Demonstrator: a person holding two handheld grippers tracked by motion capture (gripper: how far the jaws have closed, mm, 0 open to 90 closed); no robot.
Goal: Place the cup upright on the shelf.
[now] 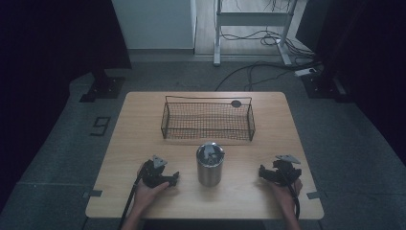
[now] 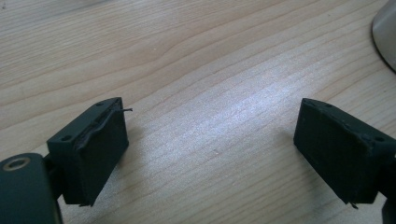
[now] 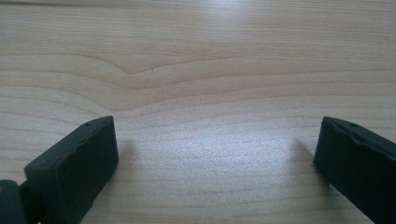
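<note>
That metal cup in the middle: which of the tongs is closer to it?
Left. The left tongs sit just beside the metal cup; the right tongs rest farther off on its other side.

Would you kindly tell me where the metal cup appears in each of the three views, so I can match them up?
High view: the cup stands upright at centre, just in front of the wire basket, between the left gripper and right gripper.
Left gripper view: a curved sliver of it at the upper right edge.
Right gripper view: not in it.
Shared landmark: the wooden table.
</note>
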